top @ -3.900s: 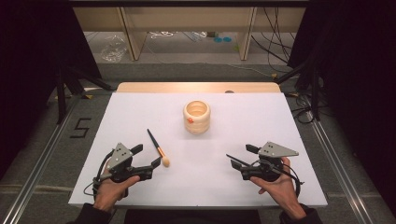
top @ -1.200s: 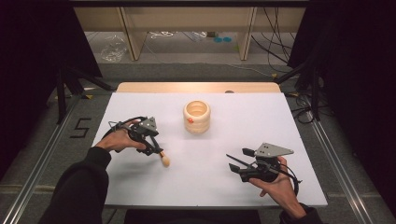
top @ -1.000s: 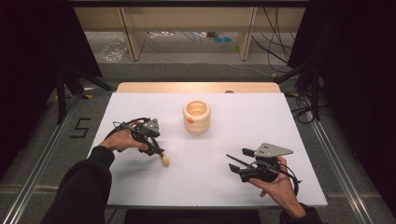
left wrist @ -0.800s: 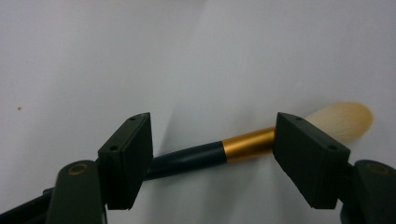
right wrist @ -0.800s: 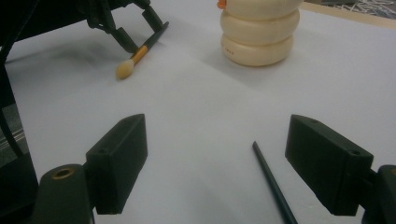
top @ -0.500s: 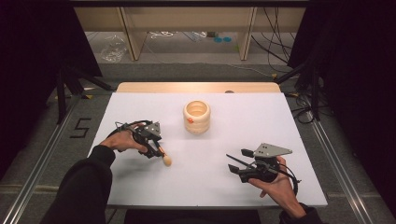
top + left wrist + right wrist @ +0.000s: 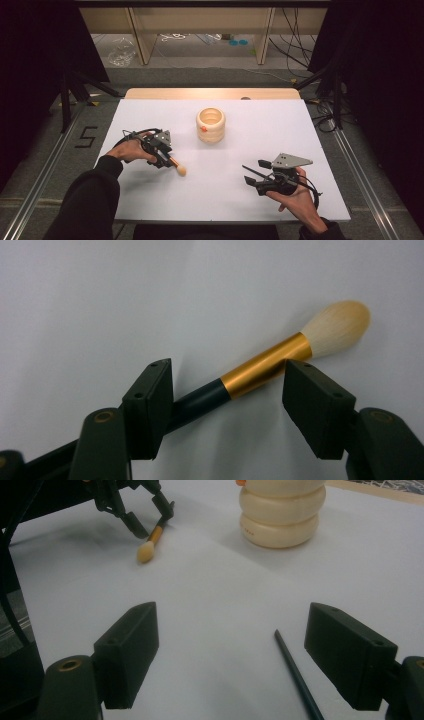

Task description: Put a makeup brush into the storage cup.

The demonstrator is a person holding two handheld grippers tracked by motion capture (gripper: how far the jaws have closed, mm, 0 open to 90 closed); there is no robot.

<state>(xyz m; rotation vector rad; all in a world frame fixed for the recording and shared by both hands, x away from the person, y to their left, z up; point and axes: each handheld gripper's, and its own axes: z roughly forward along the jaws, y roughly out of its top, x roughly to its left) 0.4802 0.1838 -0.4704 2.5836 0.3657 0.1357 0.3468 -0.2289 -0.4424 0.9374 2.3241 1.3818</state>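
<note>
Low, left gripper [image 7: 167, 159] astride brush [image 7: 280, 357]

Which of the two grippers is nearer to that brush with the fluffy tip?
Left. The left gripper straddles the brush, its jaws just closing around it; the right gripper sits well off to the side.

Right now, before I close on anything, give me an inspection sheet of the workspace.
Surface: white table, no spills seen.
Job's things: brush lies flat; ribbed cream holder upright behind it.
Clutter: thin dark stick by right gripper.
Grippers: left gripper jaws have just been closing, brush between them, not clamped; right gripper open, empty.
Cables: gripper cables trail; floor cables beyond the table.
Surroundings: dark curtains.
</note>
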